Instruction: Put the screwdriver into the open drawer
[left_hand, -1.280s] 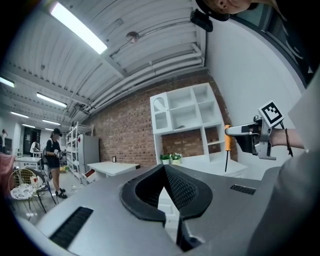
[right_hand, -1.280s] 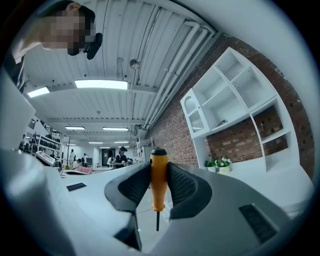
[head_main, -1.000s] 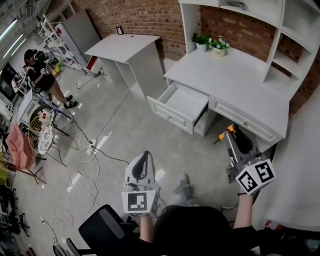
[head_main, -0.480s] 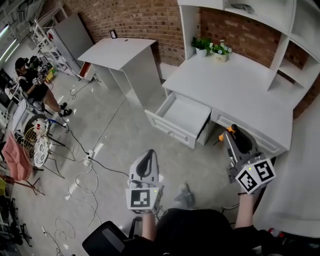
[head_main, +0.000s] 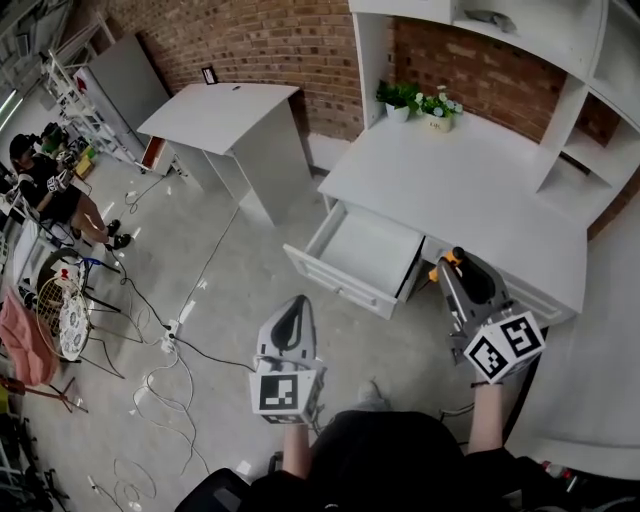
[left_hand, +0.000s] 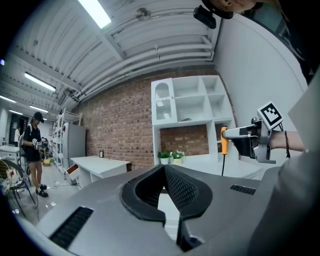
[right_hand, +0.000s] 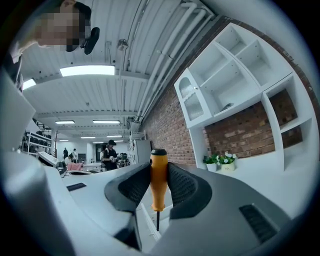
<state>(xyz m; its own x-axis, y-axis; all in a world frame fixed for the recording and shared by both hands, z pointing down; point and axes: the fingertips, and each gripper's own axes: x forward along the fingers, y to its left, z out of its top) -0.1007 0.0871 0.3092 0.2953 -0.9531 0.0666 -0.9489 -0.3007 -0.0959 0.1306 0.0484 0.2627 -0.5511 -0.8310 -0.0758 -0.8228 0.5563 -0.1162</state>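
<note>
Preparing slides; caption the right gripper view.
Right gripper clamps an upright orange-handled screwdriver, with small green potted plants beyond.

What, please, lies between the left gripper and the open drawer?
Only bare concrete floor: the head view shows nothing else between the left gripper and the drawer.

The orange-handled screwdriver (right_hand: 159, 175) with a thin dark shaft hangs upright, tip down, its handle clamped between the right gripper's (right_hand: 159, 187) jaws, just beside the drawer's right side. The white rectangular drawer (head_main: 340, 284) stands pulled well out from the white desk's (head_main: 470, 190) front edge.
</note>
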